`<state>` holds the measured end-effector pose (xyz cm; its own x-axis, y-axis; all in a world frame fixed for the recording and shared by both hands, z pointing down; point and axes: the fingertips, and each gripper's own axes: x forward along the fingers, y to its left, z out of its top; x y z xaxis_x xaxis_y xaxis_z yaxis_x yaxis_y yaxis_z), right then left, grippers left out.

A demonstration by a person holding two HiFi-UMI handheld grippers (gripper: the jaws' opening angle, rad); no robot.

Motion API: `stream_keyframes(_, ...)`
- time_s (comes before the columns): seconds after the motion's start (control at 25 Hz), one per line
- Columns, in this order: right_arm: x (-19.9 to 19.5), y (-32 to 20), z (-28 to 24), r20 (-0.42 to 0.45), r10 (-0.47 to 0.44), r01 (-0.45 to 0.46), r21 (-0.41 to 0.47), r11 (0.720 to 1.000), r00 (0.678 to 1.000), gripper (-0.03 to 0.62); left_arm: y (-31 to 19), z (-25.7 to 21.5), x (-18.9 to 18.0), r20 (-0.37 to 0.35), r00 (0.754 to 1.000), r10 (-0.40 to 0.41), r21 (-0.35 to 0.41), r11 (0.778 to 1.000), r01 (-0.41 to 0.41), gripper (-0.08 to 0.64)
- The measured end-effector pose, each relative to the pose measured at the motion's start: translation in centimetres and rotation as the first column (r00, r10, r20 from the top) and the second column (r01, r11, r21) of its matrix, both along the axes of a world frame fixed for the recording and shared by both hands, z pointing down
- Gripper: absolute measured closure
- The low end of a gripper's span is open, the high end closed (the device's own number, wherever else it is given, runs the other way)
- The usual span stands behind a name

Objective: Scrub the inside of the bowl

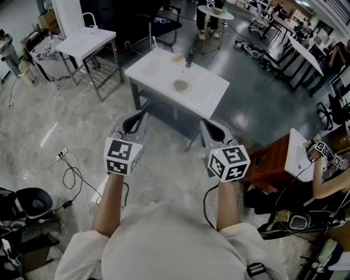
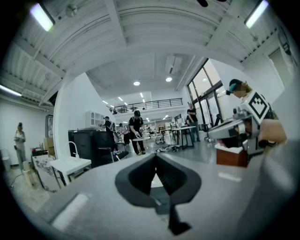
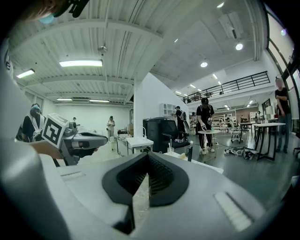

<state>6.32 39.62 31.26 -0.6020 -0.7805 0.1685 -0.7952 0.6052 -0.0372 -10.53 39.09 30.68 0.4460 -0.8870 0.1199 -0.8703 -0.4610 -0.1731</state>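
Note:
A brownish bowl (image 1: 180,85) lies in the basin of a white sink table (image 1: 208,95) a few steps ahead of me. A yellowish sponge (image 1: 176,56) and a dark upright bottle (image 1: 190,56) stand at the table's far side, beside a faucet (image 1: 155,44). I hold both grippers at chest height, well short of the table. The left gripper (image 1: 139,116) (image 2: 156,157) is shut with nothing in it. The right gripper (image 1: 208,126) (image 3: 147,157) is shut and empty too. The right gripper view catches the table's top (image 3: 206,166) and the dark bottle (image 3: 190,152).
A second white sink stand (image 1: 87,41) is at the back left. Cables (image 1: 68,175) trail over the floor at left, near a black chair (image 1: 33,202). A brown cabinet (image 1: 273,158) stands at right. People work at a round table (image 1: 214,11) behind.

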Motion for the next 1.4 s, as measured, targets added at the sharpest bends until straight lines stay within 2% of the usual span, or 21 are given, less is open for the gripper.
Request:
stream_keyframes(0.16,-0.1,0.4,-0.2,-0.018,0.005,-0.005,-0.001,1.0,1.0,0.588,0.3,0.2,0.2,0.0,1.0,-0.001,-0.018,1.0,0.001,0.558)
stream_keyframes(0.44,-0.6,1.0,-1.2,0.085,0.017,-0.018,0.009,1.0,0.996,0.586,1.1,0.3,-0.1,-0.003,1.0,0.011,-0.024,1.0,-0.011,0.558)
stream_keyframes(0.68,-2.8,0.9,-0.1,0.051,-0.006,0.008,-0.03,1.0,0.999,0.588,0.9,0.7,-1.7,-0.005,1.0,0.03,-0.031,0.999,-0.03,0.558)
stream_keyframes(0.84,-3.9,1.3,0.6,0.045,0.017,-0.015,-0.046,0.999,0.999,0.588,0.9,1.8,-2.8,0.006,0.999,0.051,-0.045,0.998,-0.05,0.558)
stream_keyframes(1.08,-4.4,-0.8,2.1,0.048,0.052,-0.049,-0.053,0.997,0.997,0.588,-1.2,3.9,-3.4,0.024,0.997,0.08,-0.079,0.994,-0.077,0.558)
stream_keyframes(1.4,-4.2,-9.0,3.5,0.021,0.044,-0.044,-0.029,0.999,0.999,0.586,-9.7,4.8,-3.2,0.007,0.997,0.071,-0.069,0.995,-0.07,0.558)
